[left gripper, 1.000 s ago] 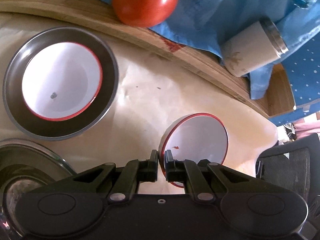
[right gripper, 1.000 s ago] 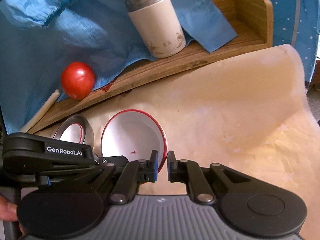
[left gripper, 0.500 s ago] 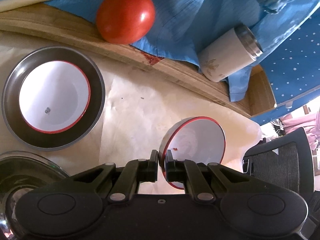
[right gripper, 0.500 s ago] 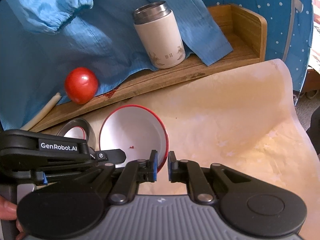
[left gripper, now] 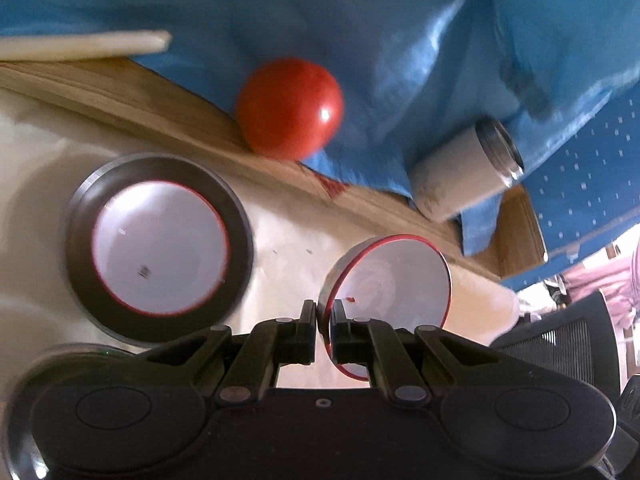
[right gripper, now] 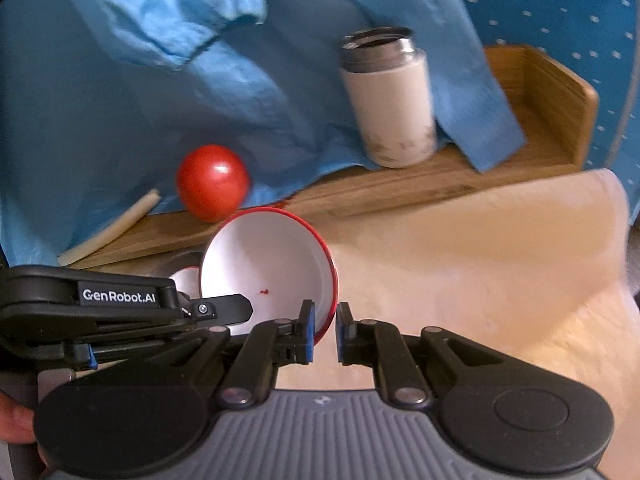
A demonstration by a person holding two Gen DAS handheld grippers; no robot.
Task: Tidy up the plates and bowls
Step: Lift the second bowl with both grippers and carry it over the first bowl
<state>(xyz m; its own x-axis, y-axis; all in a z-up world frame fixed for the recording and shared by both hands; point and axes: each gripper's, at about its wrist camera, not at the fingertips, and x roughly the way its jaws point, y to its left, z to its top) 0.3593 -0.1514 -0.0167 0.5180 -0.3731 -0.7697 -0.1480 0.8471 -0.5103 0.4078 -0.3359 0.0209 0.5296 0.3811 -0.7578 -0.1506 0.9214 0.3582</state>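
Observation:
A white bowl with a red rim (left gripper: 392, 280) hangs tilted above the paper-covered table, held from two sides. My left gripper (left gripper: 324, 316) is shut on its near rim. In the right wrist view the same bowl (right gripper: 268, 264) has its right rim between the pads of my right gripper (right gripper: 325, 320), which is shut on it. A finger of the left gripper (right gripper: 228, 307) reaches in from the left. A second red-rimmed bowl (left gripper: 160, 248) sits inside a steel plate (left gripper: 238, 240) on the table at the left.
Another steel plate (left gripper: 20, 400) lies at the lower left. A wooden tray (right gripper: 540, 128) at the back holds a tomato (right gripper: 212, 182), a white tumbler (right gripper: 388, 96), a pale stick (left gripper: 80, 46) and blue cloth (right gripper: 120, 80). A black chair (left gripper: 560, 344) stands beyond the table's right edge.
The held bowl has come up off the paper and tilted more. Both grippers rose with it. The bowl in the steel plate has not moved.

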